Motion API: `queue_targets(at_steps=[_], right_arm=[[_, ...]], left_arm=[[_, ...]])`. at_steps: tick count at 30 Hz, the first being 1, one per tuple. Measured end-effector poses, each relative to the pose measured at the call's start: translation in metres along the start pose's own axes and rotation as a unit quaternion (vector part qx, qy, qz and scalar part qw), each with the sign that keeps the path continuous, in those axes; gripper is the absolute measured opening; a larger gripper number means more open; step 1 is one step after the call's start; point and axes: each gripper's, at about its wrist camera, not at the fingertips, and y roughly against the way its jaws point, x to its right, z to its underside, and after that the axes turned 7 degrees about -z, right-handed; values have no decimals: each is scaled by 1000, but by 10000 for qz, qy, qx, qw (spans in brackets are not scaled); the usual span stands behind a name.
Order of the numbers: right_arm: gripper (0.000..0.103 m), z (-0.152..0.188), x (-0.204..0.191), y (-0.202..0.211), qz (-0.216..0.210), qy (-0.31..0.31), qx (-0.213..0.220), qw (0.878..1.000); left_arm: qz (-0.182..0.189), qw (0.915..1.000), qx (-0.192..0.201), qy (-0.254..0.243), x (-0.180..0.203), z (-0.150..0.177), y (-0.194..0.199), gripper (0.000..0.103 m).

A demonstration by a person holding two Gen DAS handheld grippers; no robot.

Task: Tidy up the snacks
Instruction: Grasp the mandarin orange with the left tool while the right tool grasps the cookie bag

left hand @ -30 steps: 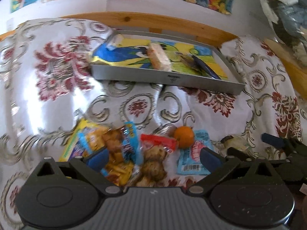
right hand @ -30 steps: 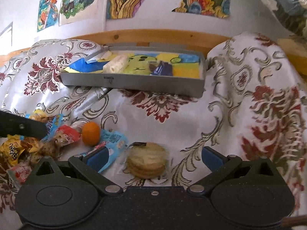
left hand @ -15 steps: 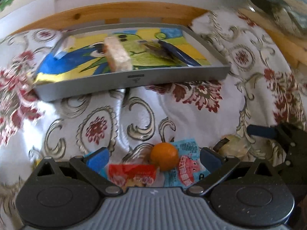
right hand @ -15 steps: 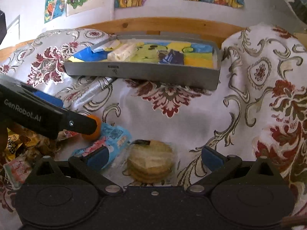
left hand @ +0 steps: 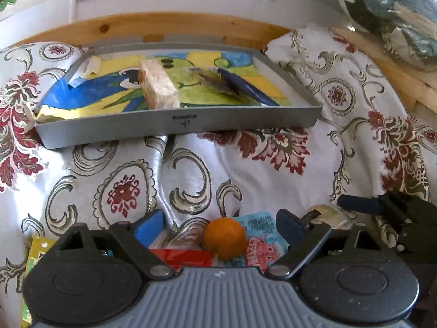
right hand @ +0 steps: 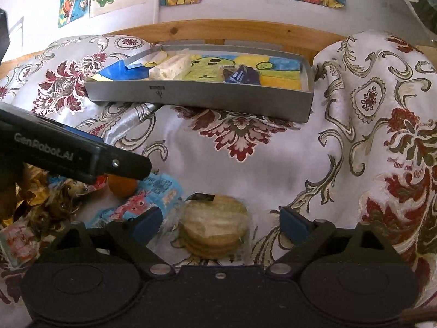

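Both wrist cameras sat low and close over the snacks, faced the gray tray (left hand: 180, 125) (right hand: 202, 97) at 12 o'clock, and shared the small orange (left hand: 224, 238) (right hand: 122, 186).

Half hidden behind the left gripper (right hand: 128, 168): orange (right hand: 122, 186). Cut off under the gripper body: red packet (left hand: 181, 257), yellow packet (left hand: 34, 248). Too small to read: tray (left hand: 174, 127) wall marking, blue pouch (right hand: 153, 194) print.

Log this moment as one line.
left tongs: open over orange | right tongs: open over crackers | tray: two snacks inside
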Motion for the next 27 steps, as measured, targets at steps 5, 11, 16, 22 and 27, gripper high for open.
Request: queue_targets(at_steps=[5,11,16,22,27], right_arm=[[93,0,0,-1,2,4,-8,10000],[93,0,0,-1,16,39,-3,10000],[91,1,-1,0,-6,52,2,10000],[80,0,-3,0,-103,97,1,9999],[73,0,-2,-2,-112,41,-55,9999]], left_arm=[[263,9985,343,-347,10,5,12,90],[470,9985,-3,-296,13,3,-5,89],[547,9978,-180,-328,14,7,-12,81],[511,9978,-407,-68,4,9,-19,62],[595,9972,-447,52,-1,12,-19,59]])
